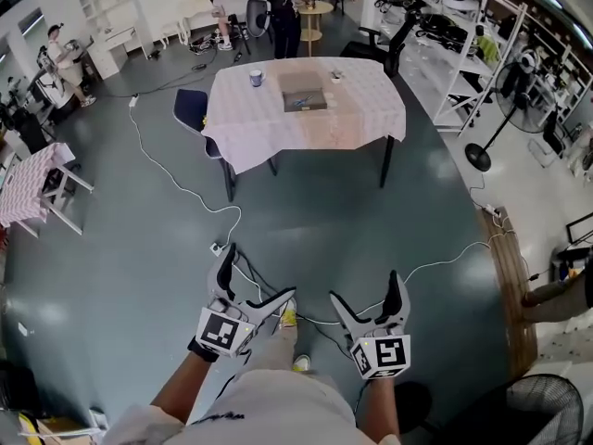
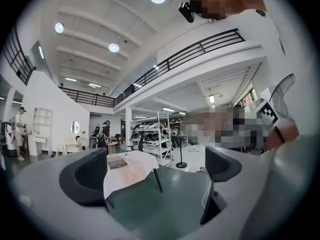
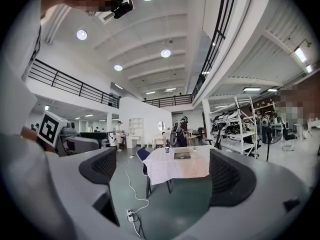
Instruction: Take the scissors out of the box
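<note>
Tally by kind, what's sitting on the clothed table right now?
Cup: 1
Box: 1
Small pale item, too small to identify: 1
Total: 3, leaving aside whatever lies inside the box.

Behind the left gripper's [image 1: 258, 274] jaws I note a white cube [image 1: 222, 332] with black square markers. The right gripper [image 1: 364, 287] carries the same. Jaw bodies are grey and curved; pads [image 3: 227, 176] are black with a mesh texture. A black band [image 1: 200, 349] sits further back on the left. Clothing [image 1: 273, 401] is pale, shoes [image 1: 289, 318] yellow.
</note>
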`<control>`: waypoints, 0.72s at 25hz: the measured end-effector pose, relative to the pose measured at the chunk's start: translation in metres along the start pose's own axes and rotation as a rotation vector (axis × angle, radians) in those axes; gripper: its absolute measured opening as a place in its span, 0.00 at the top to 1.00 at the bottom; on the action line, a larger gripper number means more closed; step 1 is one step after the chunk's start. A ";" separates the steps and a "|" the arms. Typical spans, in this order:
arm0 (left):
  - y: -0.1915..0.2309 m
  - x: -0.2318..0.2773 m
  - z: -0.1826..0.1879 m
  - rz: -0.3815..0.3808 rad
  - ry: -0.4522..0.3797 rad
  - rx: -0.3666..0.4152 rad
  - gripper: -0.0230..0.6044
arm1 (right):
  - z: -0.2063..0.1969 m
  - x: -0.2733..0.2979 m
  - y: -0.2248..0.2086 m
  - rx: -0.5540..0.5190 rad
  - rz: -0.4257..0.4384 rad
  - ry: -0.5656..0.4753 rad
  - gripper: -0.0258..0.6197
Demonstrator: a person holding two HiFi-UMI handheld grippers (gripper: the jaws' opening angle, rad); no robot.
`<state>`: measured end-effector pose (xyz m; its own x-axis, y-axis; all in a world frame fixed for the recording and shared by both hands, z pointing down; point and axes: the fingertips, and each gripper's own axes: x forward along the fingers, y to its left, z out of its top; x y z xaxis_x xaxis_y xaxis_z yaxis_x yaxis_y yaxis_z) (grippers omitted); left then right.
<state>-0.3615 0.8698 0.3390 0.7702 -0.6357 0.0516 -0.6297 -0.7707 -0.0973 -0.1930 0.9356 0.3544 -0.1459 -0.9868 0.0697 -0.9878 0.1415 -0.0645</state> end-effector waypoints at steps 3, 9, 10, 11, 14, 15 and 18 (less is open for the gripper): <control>0.025 0.026 0.001 0.033 -0.001 0.012 0.02 | 0.006 0.025 -0.017 0.007 -0.012 0.010 0.08; 0.097 0.070 0.027 0.170 -0.124 0.011 0.03 | 0.027 0.093 -0.044 -0.006 -0.030 0.011 0.08; 0.107 0.078 0.026 0.167 -0.120 0.005 0.03 | 0.032 0.105 -0.047 -0.009 -0.032 0.008 0.08; 0.117 0.085 0.025 0.163 -0.117 -0.001 0.03 | 0.037 0.116 -0.049 -0.013 -0.034 0.005 0.08; 0.142 0.102 0.020 0.155 -0.112 0.006 0.03 | 0.044 0.144 -0.051 -0.033 -0.036 0.003 0.10; 0.149 0.106 0.018 0.153 -0.109 0.008 0.03 | 0.045 0.151 -0.052 -0.039 -0.038 0.005 0.10; 0.164 0.121 0.018 0.146 -0.110 -0.002 0.03 | 0.044 0.170 -0.059 -0.046 -0.055 0.019 0.10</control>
<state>-0.3693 0.6673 0.3117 0.6771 -0.7323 -0.0724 -0.7356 -0.6709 -0.0935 -0.1566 0.7563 0.3260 -0.0920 -0.9916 0.0912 -0.9957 0.0911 -0.0138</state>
